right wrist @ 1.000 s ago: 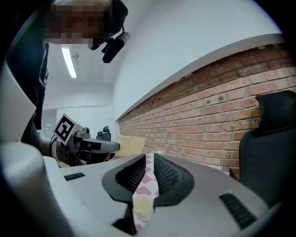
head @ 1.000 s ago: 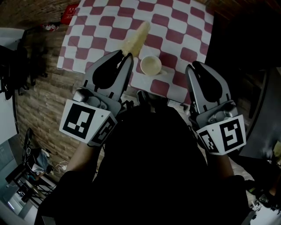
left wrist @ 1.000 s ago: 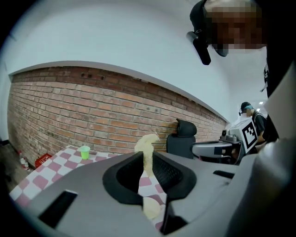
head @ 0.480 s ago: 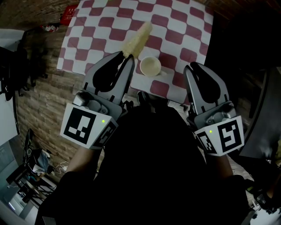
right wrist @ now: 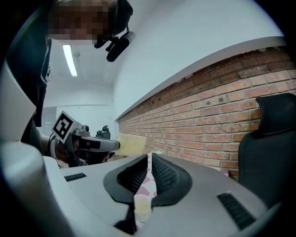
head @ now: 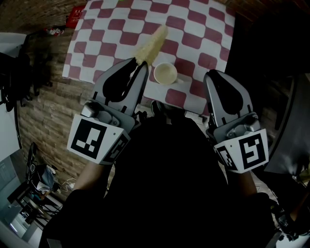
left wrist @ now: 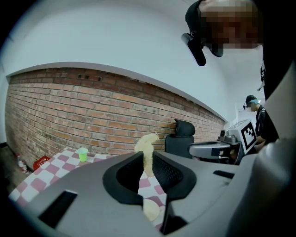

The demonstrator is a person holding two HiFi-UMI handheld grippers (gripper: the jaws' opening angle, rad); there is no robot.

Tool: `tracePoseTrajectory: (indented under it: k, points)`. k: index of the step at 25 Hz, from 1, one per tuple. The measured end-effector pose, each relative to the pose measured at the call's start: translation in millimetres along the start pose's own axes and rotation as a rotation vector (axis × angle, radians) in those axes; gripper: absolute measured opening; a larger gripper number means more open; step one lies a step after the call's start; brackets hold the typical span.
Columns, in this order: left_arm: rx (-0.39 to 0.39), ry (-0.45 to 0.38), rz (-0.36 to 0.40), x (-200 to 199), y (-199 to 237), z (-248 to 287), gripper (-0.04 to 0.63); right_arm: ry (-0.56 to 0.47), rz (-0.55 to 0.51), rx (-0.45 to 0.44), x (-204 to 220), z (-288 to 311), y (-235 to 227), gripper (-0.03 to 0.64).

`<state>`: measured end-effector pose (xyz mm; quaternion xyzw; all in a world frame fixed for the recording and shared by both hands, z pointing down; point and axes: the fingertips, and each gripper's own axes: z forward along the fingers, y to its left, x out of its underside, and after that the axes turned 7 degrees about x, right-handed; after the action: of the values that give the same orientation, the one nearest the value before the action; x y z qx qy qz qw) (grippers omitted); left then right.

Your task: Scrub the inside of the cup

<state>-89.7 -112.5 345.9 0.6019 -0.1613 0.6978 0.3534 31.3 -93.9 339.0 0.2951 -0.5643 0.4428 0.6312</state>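
Cup (head: 165, 73) on checked cloth (head: 121, 24), near brush (head: 151, 43) (red packet (head: 77, 14), perhaps; lettering illegible)

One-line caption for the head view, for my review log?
Left gripper holds a yellow sponge brush near the cream cup on the checkered tablecloth; right gripper, empty, jaws just closing to a narrow gap.

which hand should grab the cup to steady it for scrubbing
Right, probably. The right hand-held gripper is empty, its jaws having just been closing to a slit, and the cup stands beside it. The left hand-held gripper already grips the sponge brush.
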Motion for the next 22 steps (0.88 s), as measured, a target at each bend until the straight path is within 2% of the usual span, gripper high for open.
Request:
tracePoseTrajectory:
  k: [6, 11, 22]
  points:
    - [-0.004, 0.021, 0.002, 4.7, 0.9, 0.5, 0.067, -0.004, 0.000, -0.004, -0.1, 0.3, 0.4, 0.048]
    - [-0.003, -0.016, 0.013, -1.9, 1.1, 3.6, 0.067, -0.003, -0.002, -0.003, 1.2, 1.2, -0.4, 0.048]
    - [-0.004, -0.007, 0.009, -1.1, -0.4, 3.6, 0.067, 0.001, -0.014, -0.003, 1.1, 0.2, -1.0, 0.048]
